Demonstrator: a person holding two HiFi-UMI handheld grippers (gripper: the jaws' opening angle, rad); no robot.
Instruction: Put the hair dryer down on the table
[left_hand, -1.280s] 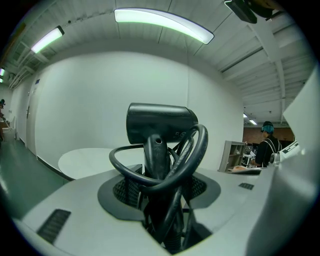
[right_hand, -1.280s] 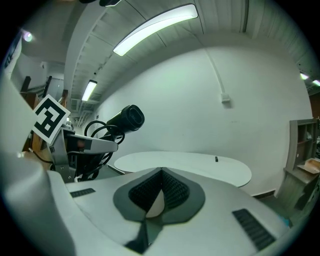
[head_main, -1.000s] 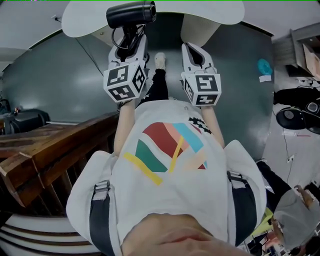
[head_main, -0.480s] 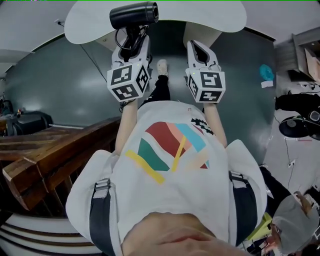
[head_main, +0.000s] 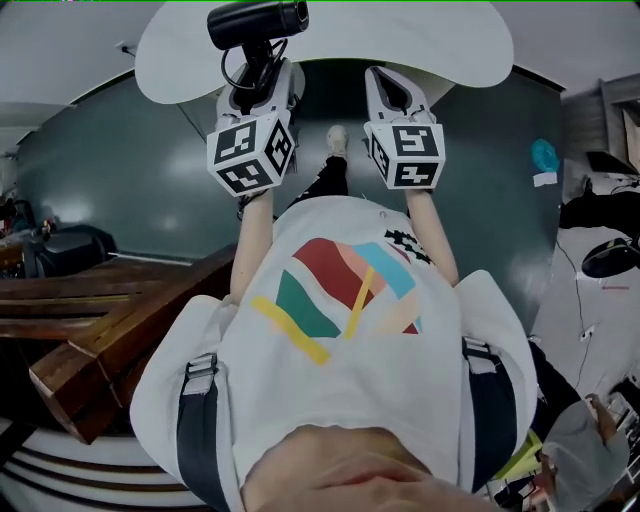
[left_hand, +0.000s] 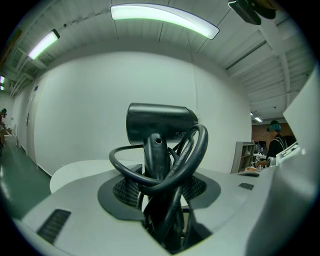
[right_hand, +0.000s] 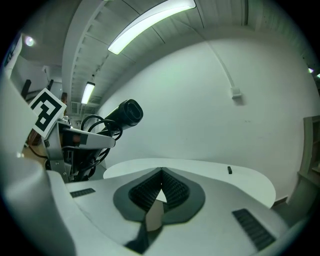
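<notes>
The left gripper (head_main: 262, 85) was clamped on the handle of the black hair dryer (head_main: 255, 22), barrel crosswise above its jaws. The white worktop (head_main: 440, 45) lay just ahead, lower down; the right gripper (head_main: 388, 88), jaws together and empty, hung alongside.

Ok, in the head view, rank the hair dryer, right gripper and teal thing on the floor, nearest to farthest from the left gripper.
1. hair dryer, held by the left gripper.
2. right gripper, just to its right.
3. teal thing, far right on the floor.
</notes>
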